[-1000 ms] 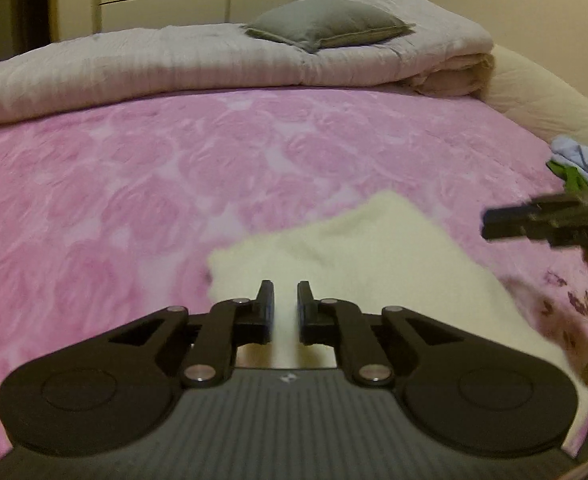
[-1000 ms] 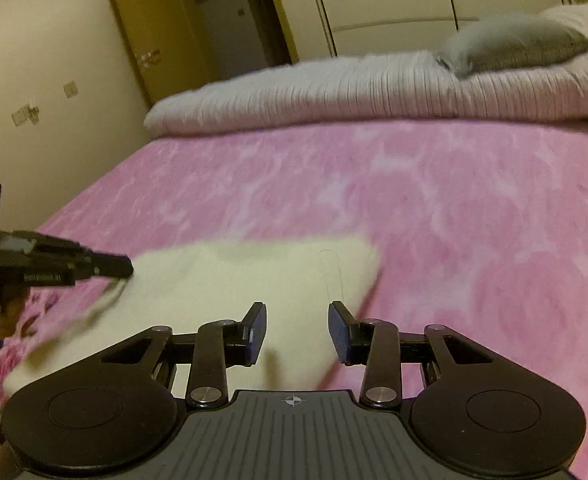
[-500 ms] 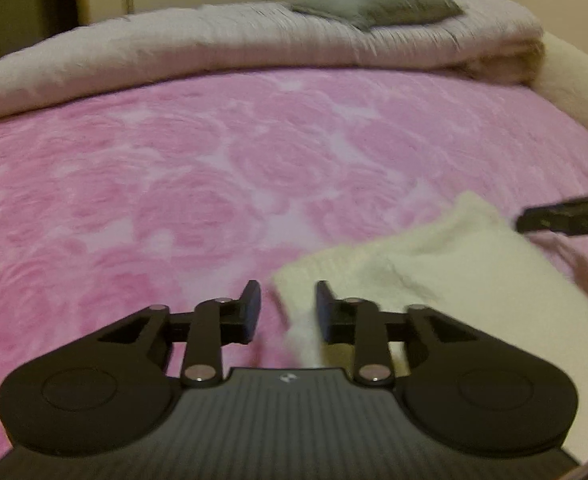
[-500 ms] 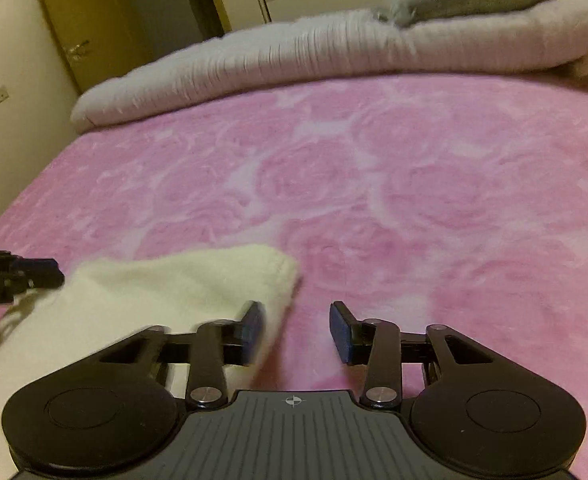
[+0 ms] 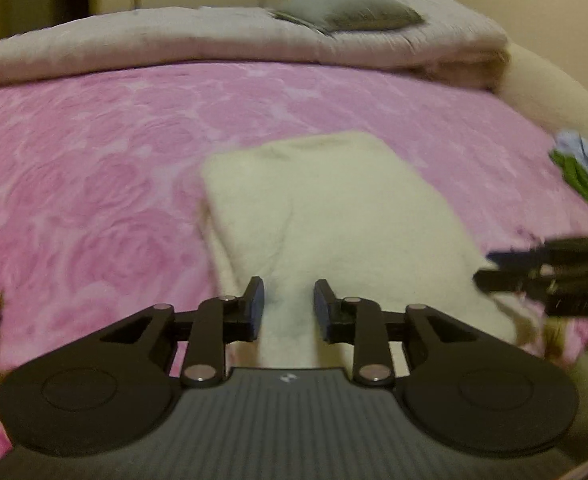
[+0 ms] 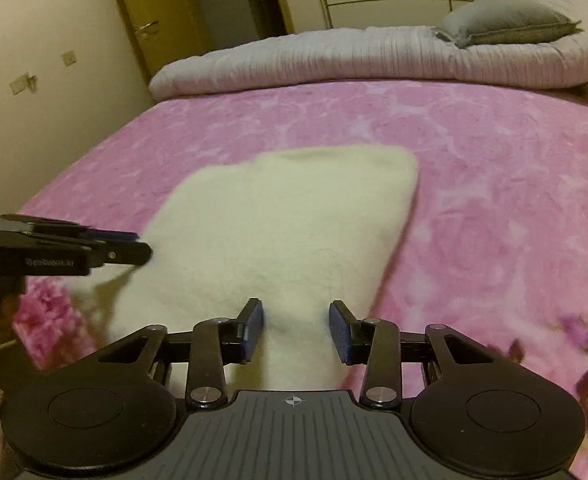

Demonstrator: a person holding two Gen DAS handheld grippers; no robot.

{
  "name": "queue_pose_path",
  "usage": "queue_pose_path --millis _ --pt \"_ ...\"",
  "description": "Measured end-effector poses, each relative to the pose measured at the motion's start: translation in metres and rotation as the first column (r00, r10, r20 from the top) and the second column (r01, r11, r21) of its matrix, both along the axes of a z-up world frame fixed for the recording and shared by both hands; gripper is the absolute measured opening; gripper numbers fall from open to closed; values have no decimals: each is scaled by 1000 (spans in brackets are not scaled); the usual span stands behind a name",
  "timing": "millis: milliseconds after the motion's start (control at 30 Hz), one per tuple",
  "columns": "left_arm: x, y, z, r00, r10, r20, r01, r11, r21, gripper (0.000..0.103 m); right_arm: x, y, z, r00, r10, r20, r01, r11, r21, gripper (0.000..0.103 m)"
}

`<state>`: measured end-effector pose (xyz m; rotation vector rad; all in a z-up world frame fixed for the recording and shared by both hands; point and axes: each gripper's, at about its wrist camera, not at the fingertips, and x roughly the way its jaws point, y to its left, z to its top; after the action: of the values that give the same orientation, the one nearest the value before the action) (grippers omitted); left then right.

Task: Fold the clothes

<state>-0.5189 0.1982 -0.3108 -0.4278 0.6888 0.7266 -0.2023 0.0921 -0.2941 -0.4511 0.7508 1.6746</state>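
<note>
A cream fleece garment point(image 5: 333, 216) lies folded into a long rectangle on the pink bed cover point(image 5: 94, 160). It also shows in the right wrist view point(image 6: 286, 224). My left gripper point(image 5: 288, 308) is open and empty over the garment's near left edge. It also shows from the side in the right wrist view point(image 6: 134, 246). My right gripper point(image 6: 295, 326) is open and empty over the garment's near right part. Its fingers point(image 5: 501, 272) enter the left wrist view from the right, at the garment's edge.
A rolled white quilt point(image 5: 214, 40) with a grey pillow point(image 5: 349, 10) lies along the far side of the bed. A small pile of blue and green clothes point(image 5: 585, 168) sits at the right edge. A door and a wall point(image 6: 54, 60) stand beyond the bed's left side.
Both grippers have pulled back toward the near end of the garment. The left gripper opened from nearly shut. The garment now lies longer in front of both cameras.
</note>
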Motion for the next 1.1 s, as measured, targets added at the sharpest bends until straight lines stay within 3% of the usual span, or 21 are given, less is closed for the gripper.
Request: queue_pose_path --millis 167,467,633,1100 --pt "-5 -28 27 994 106 -23 -106 994 -4 23 -7 -16 10 999 -52 13 52 999 -8 40" --pt "-30 -90 21 976 206 -73 -211 975 -68 33 -14 -74 3 983 -178 -49 172 979 -107 41" --pt "-35 -117 21 971 211 -114 -216 976 -32 35 -21 -97 8 977 -209 -39 203 972 -114 44" --pt "-42 -156 53 985 161 -67 -156 985 67 41 -39 -147 42 972 -233 -19 232 973 -5 49"
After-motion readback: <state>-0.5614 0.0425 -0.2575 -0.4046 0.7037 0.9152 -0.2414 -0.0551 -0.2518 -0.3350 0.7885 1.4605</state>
